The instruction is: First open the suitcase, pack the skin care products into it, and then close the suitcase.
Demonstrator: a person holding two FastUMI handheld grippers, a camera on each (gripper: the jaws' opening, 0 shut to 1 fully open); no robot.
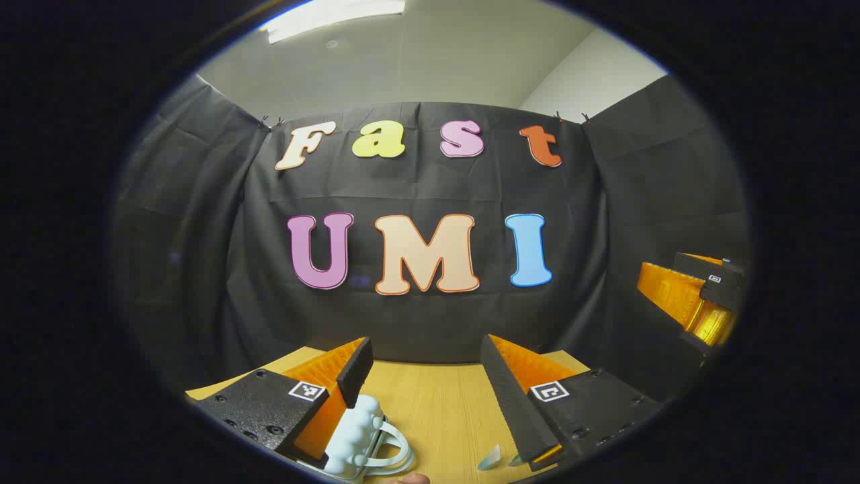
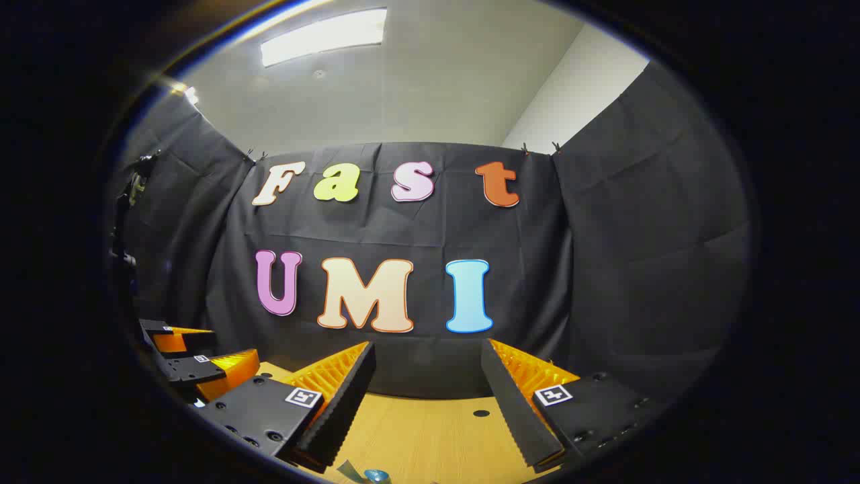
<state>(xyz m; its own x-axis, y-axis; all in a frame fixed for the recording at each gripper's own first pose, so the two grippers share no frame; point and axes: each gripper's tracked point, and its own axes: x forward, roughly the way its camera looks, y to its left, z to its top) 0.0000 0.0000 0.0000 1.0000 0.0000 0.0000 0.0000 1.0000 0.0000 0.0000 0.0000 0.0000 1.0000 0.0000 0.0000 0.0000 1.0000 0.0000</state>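
Left gripper view: the left hand-held gripper (image 1: 426, 390) hangs over the bench (image 1: 437, 417), fingers spread and empty. A pale, bumpy suitcase (image 1: 356, 437) with a handle loop lies on the bench beneath the left finger, seemingly unopened. The right hand-held gripper (image 1: 705, 296) is well right of it.

Right gripper view: that gripper (image 2: 426, 396) is likewise parted, gripping nothing, above the bench. No product is clearly identifiable. Judged so, every step remains.

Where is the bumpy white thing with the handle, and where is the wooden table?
Bumpy white suitcase (image 1: 355, 433), left gripper view: on its knobbly rounded side, beside the left finger.
Suitcase handle (image 1: 398, 449), left gripper view: on the pale loop.
Wooden table (image 1: 433, 410), left gripper view: on bare top between the fingers.
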